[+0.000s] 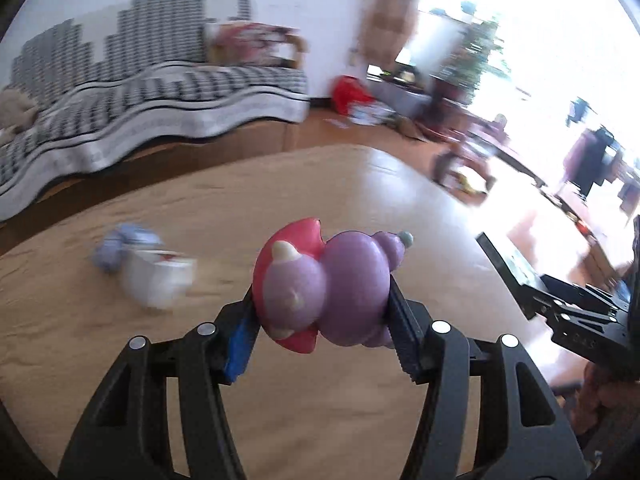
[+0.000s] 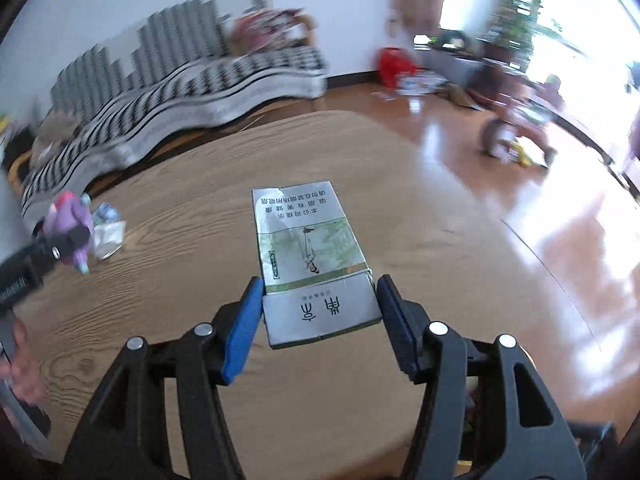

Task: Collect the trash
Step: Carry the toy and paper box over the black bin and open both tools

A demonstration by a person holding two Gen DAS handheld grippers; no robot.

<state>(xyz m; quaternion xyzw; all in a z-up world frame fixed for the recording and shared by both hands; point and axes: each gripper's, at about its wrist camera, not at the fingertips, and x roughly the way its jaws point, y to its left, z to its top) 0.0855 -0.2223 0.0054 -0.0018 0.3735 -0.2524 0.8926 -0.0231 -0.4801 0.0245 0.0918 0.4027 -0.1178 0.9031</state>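
Note:
My left gripper (image 1: 322, 304) is shut on a pink and purple rubber toy (image 1: 324, 284) and holds it above the wooden table (image 1: 280, 400). The toy also shows in the right wrist view (image 2: 68, 226) at the far left. My right gripper (image 2: 318, 304) is shut on the near end of a flattened silver-green cigarette pack (image 2: 308, 256) and holds it above the table (image 2: 180, 260). A white crumpled wrapper (image 1: 160, 280) and a bluish crumpled wrapper (image 1: 116, 248) lie on the table left of the toy. They also show in the right wrist view (image 2: 106, 232).
A sofa with a black-and-white checked cover (image 1: 140, 100) stands behind the table. A red bag (image 1: 348, 92) and clutter lie on the shiny floor by the wall. A child's tricycle (image 2: 516, 132) stands to the right. The table's far edge curves round.

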